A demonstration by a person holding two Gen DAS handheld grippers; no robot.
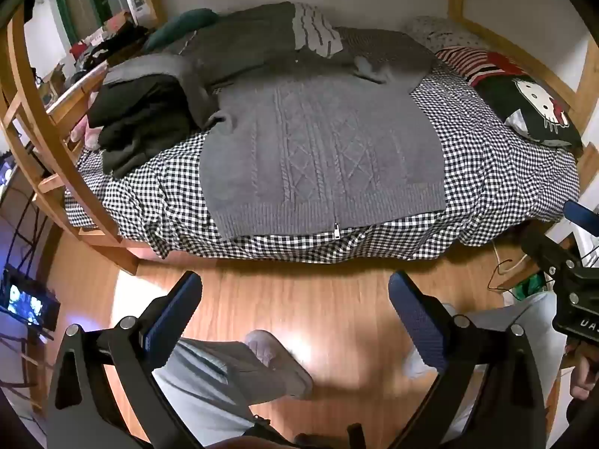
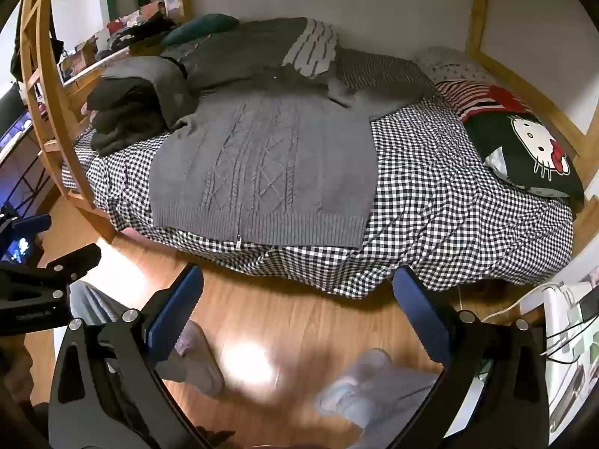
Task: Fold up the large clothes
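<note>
A large grey cable-knit cardigan [image 1: 318, 157] [image 2: 262, 172] with a front zip lies spread flat on the bed, its ribbed hem at the near edge. Its sleeves run back toward a heap of grey clothes. My left gripper [image 1: 295, 299] hangs open above the wooden floor, short of the bed, with nothing between its blue pads. My right gripper [image 2: 297, 295] is likewise open and empty over the floor in front of the bed. The right gripper [image 1: 576, 262] also shows at the right edge of the left wrist view, and the left gripper [image 2: 33, 262] at the left edge of the right wrist view.
The bed carries a black-and-white checked cover [image 1: 494, 187] [image 2: 449, 217]. Folded dark clothes [image 1: 138, 119] [image 2: 123, 112] sit at its left, a cat-print pillow [image 1: 535, 112] [image 2: 531, 153] at its right. A wooden ladder frame [image 1: 41, 119] stands left. The person's slippered feet [image 1: 277, 363] [image 2: 194, 355] are on the floor.
</note>
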